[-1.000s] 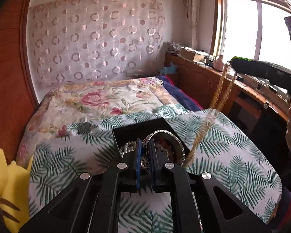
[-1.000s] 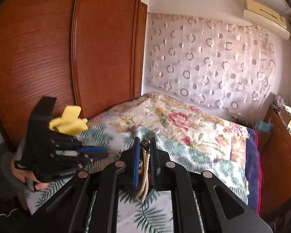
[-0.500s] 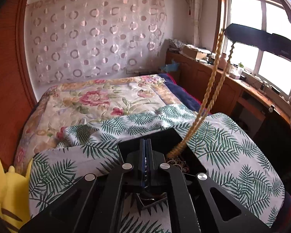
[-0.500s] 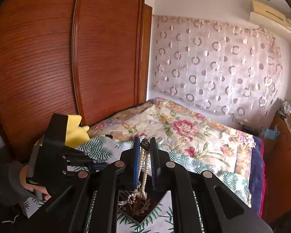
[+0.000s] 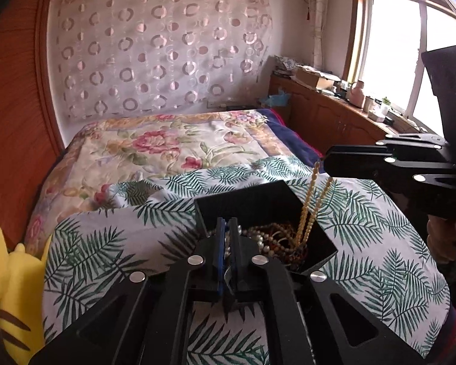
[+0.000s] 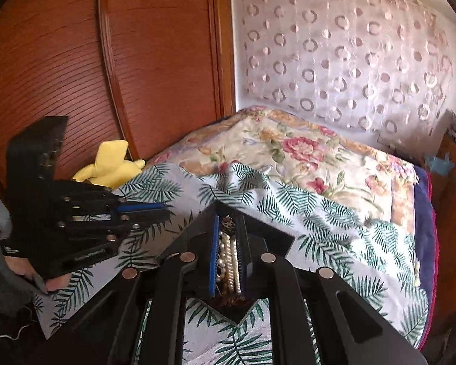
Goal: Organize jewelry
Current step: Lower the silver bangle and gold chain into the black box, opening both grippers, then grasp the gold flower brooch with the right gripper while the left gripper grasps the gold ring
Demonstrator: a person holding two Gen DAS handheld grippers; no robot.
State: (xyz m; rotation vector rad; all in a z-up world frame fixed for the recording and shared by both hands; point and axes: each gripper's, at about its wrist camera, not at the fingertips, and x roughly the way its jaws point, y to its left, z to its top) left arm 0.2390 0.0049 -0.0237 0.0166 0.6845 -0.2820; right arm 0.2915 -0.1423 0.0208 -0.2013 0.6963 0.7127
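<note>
Jewelry fills a black box on the bed, near its front edge. Right claw pinches a pearl necklace trailing into the box. Left claw, nearly closed, hovers over the box's near corner; whether it grips anything is unclear.

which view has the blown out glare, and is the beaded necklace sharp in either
Left wrist view: the window is blown out white, while the beaded necklace reads fairly crisp. Right wrist view: no glare, even light; the necklace between the fingers is close and soft.
</note>
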